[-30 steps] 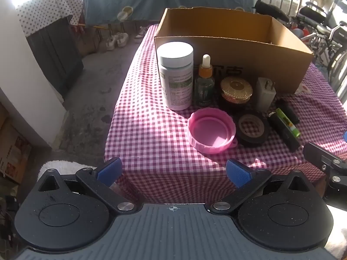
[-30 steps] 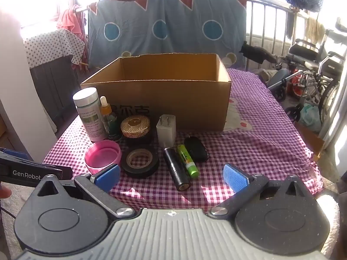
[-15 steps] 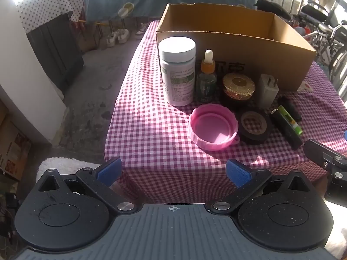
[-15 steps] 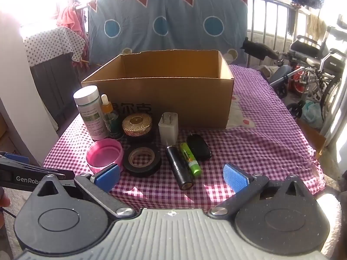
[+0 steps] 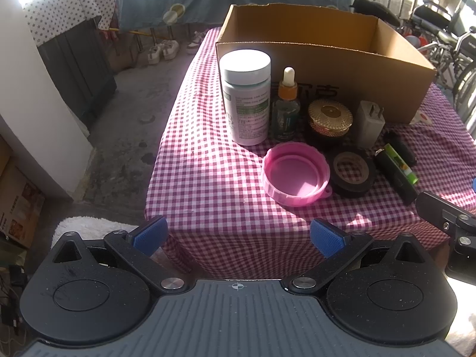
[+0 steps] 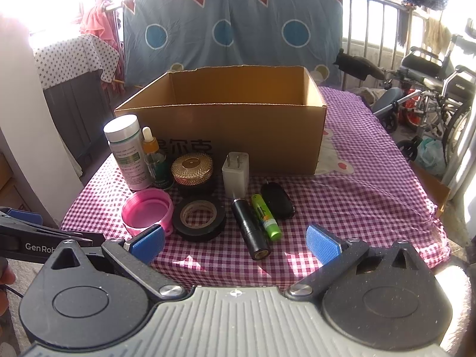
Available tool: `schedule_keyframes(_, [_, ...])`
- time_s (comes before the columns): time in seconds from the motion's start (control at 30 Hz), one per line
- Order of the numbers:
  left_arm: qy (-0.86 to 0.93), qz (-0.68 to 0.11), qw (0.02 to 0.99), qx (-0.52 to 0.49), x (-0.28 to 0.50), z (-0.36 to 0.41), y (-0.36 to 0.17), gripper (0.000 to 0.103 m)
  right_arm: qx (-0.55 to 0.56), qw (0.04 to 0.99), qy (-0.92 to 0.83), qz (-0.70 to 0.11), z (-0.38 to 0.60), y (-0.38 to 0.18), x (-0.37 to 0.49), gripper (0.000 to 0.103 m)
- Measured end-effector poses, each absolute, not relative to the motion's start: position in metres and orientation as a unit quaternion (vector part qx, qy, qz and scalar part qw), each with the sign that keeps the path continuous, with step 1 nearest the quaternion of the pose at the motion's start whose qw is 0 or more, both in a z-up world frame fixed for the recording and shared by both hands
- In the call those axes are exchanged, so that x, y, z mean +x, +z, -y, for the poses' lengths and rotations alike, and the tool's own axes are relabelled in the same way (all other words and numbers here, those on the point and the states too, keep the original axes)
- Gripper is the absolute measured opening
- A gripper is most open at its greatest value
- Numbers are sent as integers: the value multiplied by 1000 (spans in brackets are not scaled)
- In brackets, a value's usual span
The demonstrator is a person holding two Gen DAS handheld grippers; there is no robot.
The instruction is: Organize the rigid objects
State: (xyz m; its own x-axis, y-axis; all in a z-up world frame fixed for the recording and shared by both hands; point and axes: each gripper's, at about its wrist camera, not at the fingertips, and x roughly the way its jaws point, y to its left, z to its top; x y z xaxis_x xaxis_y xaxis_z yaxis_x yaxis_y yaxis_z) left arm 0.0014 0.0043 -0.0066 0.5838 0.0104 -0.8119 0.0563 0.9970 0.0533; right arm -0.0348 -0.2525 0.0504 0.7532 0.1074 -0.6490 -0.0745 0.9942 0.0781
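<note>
An open cardboard box [image 6: 238,136] [image 5: 372,71] stands at the back of the checked table. In front of it stand a white pill bottle [image 5: 246,95] [image 6: 128,151], a dropper bottle [image 5: 286,107], a gold-lidded jar [image 5: 330,117] and a white charger plug [image 6: 235,174]. Nearer lie a pink lid [image 5: 296,174] [image 6: 147,209], a black tape roll [image 6: 200,214], a black cylinder [image 6: 251,227], a green battery [image 6: 265,216] and a black oval fob [image 6: 277,200]. My left gripper [image 5: 236,235] and right gripper [image 6: 235,242] are open and empty, short of the table's front edge.
The red checked tablecloth [image 6: 357,196] hangs over the table's edges. A wheelchair [image 6: 431,89] stands to the right and a dark cabinet [image 5: 77,68] to the left. A blue patterned sheet [image 6: 232,29] hangs on railings behind the table.
Both grippers have drawn slightly closer to the table and tilted down a little. The objects have not moved.
</note>
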Motion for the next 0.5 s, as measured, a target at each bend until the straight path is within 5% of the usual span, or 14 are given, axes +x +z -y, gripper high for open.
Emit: schedule_keyframes(0.5, [-13,-458,888,38,1,-5,-8,102,29,934,51,-352,252,49,-34,103])
